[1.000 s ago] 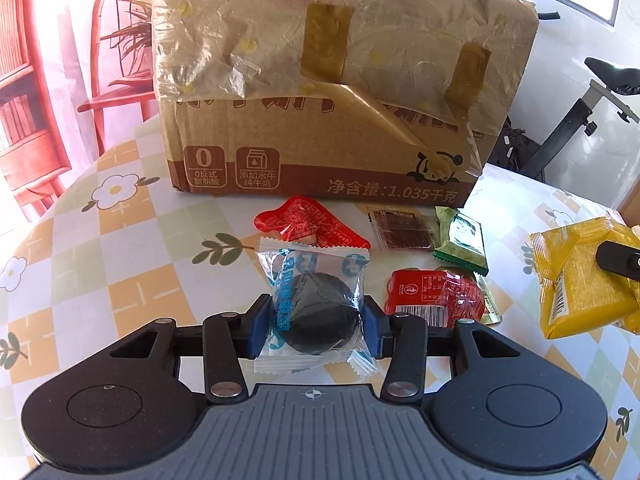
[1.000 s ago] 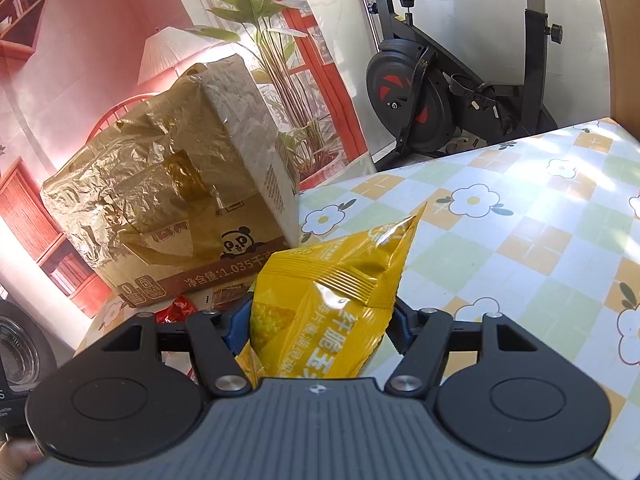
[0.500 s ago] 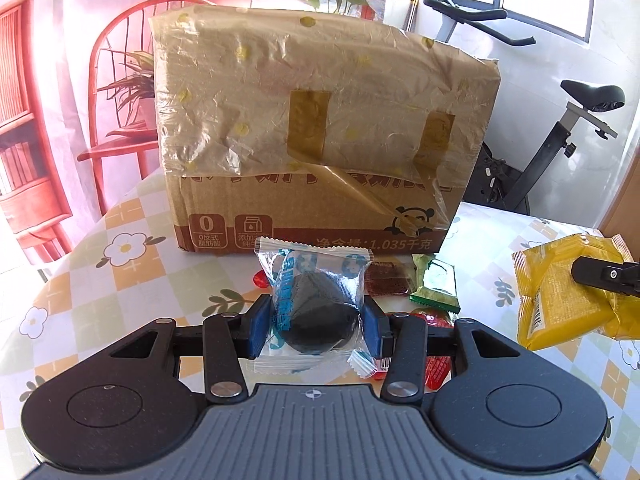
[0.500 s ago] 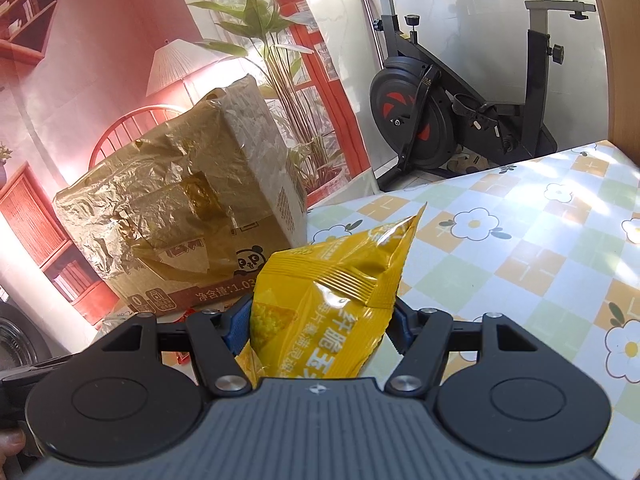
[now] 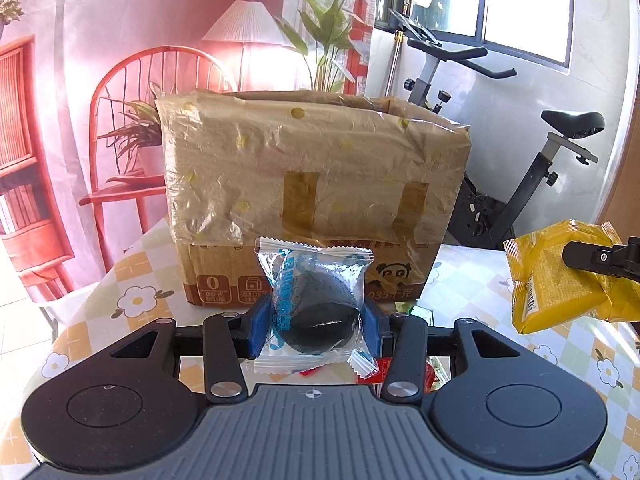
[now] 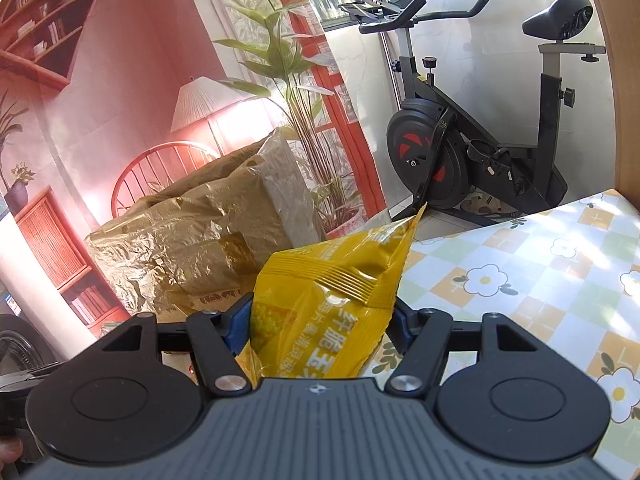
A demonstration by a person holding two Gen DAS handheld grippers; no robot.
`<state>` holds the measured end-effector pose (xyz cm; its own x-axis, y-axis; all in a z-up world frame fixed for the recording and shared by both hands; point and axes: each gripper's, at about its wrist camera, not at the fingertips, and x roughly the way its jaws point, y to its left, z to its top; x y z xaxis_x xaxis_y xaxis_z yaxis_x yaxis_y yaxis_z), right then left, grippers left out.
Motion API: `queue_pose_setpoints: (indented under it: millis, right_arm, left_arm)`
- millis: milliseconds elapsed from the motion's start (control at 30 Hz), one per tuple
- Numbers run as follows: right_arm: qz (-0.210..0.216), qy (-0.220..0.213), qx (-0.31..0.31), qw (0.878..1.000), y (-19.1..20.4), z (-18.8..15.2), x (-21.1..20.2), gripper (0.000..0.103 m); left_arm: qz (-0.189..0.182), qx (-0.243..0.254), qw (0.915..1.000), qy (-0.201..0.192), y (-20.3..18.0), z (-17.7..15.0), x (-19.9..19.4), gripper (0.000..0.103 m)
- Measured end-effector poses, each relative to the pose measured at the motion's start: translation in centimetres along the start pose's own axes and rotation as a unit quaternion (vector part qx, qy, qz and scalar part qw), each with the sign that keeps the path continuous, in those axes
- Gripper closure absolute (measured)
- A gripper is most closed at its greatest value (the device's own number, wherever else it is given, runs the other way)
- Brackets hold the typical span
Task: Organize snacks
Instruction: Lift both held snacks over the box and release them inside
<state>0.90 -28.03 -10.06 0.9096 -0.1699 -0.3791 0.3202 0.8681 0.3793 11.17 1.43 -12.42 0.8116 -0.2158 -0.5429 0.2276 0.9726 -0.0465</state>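
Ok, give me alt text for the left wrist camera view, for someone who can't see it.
The left gripper fingers clamp a clear packet holding a round black snack, raised in front of a taped cardboard box on a flower-patterned table. At right, the right gripper holds a yellow snack bag.

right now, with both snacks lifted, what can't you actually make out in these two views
- Inside of the cardboard box: hidden in both views; its taped, plastic-covered front wall faces the cameras.
- Red packets on the table: left wrist view, mostly hidden behind the left tool and its dark round snack.
- Yellow snack bag: right wrist view, lower print hidden by the right tool.
- The bag's right end: left wrist view, cut off by the edge.
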Motion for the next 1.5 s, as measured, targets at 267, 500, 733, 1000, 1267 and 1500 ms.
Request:
queue_pose_setpoints:
  millis: [267, 500, 733, 1000, 1267, 1500]
  right_arm:
    - [0.036, -0.043, -0.033, 0.998, 3.5, 6.3, 0.3, 0.036]
    - [0.066, -0.063, -0.087, 0.992, 8.3, 12.3, 4.4, 0.036]
    - [0.069, -0.027, -0.161, 0.984, 12.2, 14.7, 13.8, 0.036]
    - [0.063, 0.045, -0.135, 0.988, 11.9, 15.1, 22.2, 0.036]
    - [0.039, 0.089, -0.140, 0.985, 11.2, 14.8, 22.7, 0.025]
    - [0.034, 0.066, -0.138, 0.988, 10.0, 15.0, 17.8, 0.019]
  left_arm:
    - [-0.005, -0.014, 0.9989, -0.046, 1.8, 6.1, -1.5, 0.054]
    - [0.001, -0.024, 0.9959, -0.088, 3.3, 12.5, -1.1, 0.054]
    - [0.015, -0.007, 0.9959, -0.089, 4.1, 17.6, 3.7, 0.054]
    - [0.033, -0.004, 0.9985, -0.043, 6.2, 19.6, 10.1, 0.054]
    - [0.039, -0.006, 0.9991, -0.011, 6.7, 19.1, 11.6, 0.034]
    - [0.031, 0.006, 0.9992, -0.026, 5.6, 19.4, 8.6, 0.029]
